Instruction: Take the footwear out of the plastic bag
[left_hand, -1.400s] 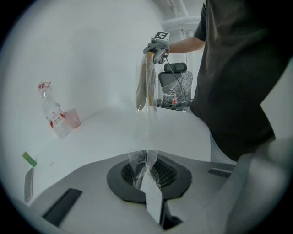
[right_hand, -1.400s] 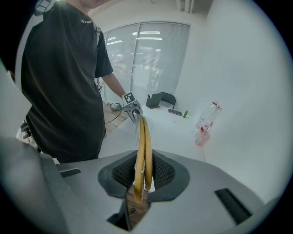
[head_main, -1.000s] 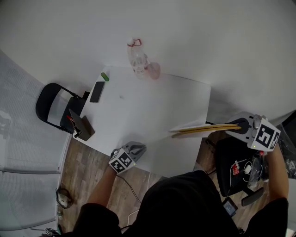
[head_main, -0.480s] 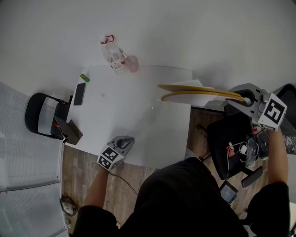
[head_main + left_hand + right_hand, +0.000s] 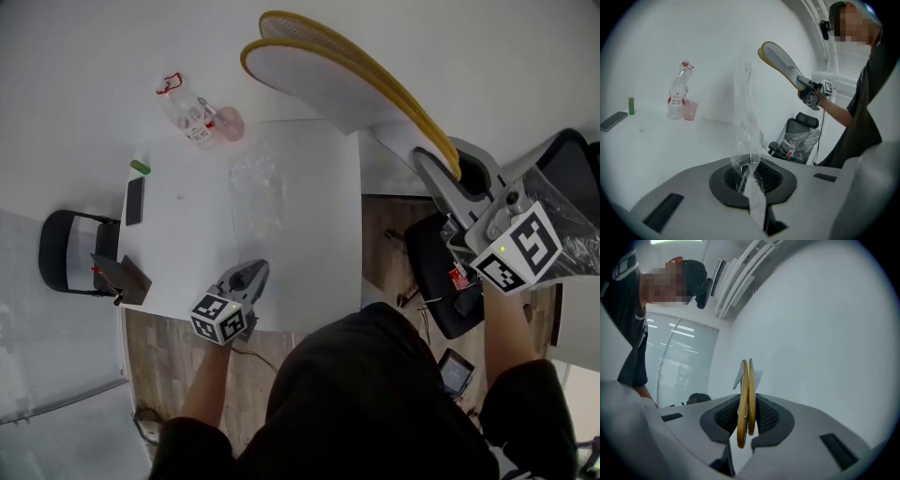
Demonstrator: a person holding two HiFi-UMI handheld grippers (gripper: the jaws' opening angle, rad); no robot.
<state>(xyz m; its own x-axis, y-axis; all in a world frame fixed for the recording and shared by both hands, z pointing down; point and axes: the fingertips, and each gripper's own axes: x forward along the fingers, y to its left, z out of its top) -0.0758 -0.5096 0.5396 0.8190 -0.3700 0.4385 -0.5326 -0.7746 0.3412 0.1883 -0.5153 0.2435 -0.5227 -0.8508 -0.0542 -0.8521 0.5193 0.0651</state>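
Pinching the clear bag [image 5: 255, 192], left claw [image 5: 251, 272] faces bottle [image 5: 186, 108]; right claw [image 5: 448, 169] clamps slippers [image 5: 328, 80].

The bottle's [image 5: 676, 93] label (red print) is too small to read.

White table [image 5: 314, 239] against white wall [image 5: 84, 47], wood-plank floor [image 5: 159, 347], black chair [image 5: 44, 258] at left, black office chair [image 5: 429, 279] at right

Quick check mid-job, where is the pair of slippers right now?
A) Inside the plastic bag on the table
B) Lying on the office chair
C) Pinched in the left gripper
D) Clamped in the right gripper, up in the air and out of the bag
D: the right gripper is shut on the pair of slippers, held up clear of the plastic bag, which the left gripper pinches.
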